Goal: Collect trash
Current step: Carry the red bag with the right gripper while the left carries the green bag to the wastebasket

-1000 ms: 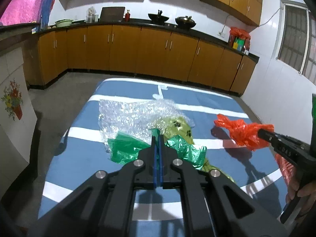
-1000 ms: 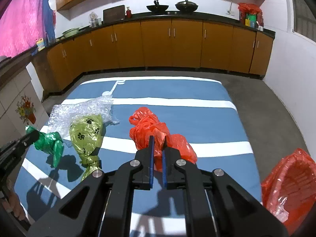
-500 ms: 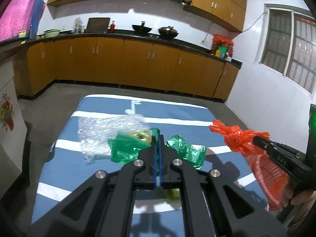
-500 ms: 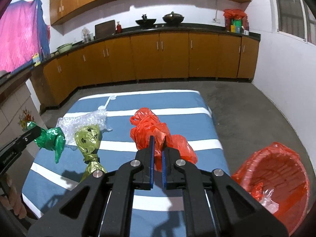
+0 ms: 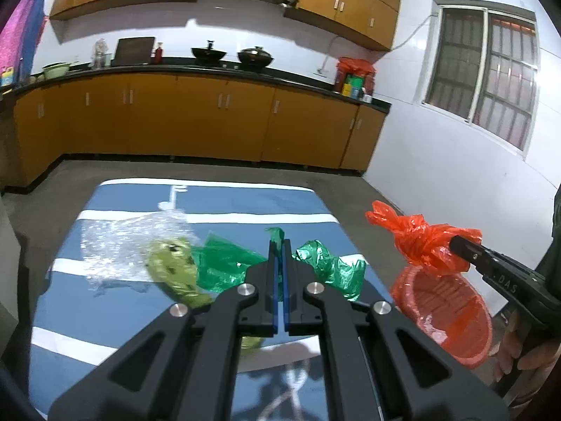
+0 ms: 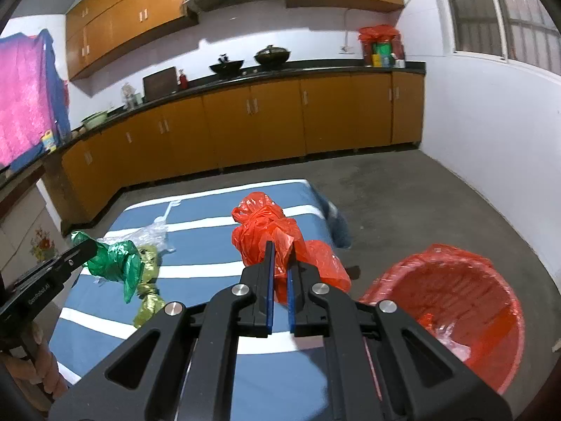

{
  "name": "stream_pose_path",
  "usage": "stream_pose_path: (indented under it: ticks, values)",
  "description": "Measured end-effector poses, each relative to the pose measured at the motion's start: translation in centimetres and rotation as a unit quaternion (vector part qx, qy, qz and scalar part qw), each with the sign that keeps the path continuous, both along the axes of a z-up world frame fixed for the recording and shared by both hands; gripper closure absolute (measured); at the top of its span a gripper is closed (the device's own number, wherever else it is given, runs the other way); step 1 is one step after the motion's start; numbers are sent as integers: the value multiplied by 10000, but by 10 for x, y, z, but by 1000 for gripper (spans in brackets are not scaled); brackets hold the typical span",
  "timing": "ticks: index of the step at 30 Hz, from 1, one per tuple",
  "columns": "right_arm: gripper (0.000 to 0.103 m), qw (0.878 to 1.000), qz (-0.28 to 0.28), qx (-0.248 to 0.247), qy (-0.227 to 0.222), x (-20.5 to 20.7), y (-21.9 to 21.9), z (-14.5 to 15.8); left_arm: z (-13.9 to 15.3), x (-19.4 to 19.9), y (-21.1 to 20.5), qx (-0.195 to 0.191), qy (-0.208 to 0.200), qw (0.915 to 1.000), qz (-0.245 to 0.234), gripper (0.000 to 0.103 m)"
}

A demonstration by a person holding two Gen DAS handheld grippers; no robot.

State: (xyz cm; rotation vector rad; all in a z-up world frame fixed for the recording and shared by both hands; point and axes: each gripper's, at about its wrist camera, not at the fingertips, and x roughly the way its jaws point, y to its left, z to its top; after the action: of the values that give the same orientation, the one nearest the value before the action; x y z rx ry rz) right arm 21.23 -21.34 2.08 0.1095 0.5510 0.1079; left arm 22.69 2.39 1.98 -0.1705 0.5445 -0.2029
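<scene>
Both tools have lifted their bags clear and swung toward the red bin.
Left tool (image 5: 278, 245) pinches the green bag (image 5: 326, 266); right tool (image 6: 278, 249) pinches the orange bag (image 6: 270, 235), nearing the bin (image 6: 452, 315); 2 scraps lie on the tabletop (image 6: 196, 252).

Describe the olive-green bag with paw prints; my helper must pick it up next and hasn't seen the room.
Find the blue table with white stripes before the wooden kitchen cabinets. Near its left edge, beside the clear crumpled bubble wrap, lies the olive-green plastic bag. Only it is twisted and carries black paw prints.
</scene>
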Motion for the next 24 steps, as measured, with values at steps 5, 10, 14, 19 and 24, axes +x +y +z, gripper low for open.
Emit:
stream_pose_path:
  ticks: [5,10,14,19,24]
  values:
    - [97,9996,-285,35,-40,-12,-25,1,0,3,-23,-9,1,9997,-241,100]
    - [97,9985,-538,93,-47,-21,-49,0,-2,7,-47,-13,31,9989,-473,100]
    - [97,9973,-723,118,-54,-28,-66,0,-5,11,-64,-44,81,9979,-637,100]
    - [97,9949,-990,162,-47,-35,-86,-3,-8,13,-87,-60,103,9960,-884,100]
    - [97,9919,-1251,196,-28,-41,-107,-6,-11,16,-111,-89,141,9934,-1135,100]
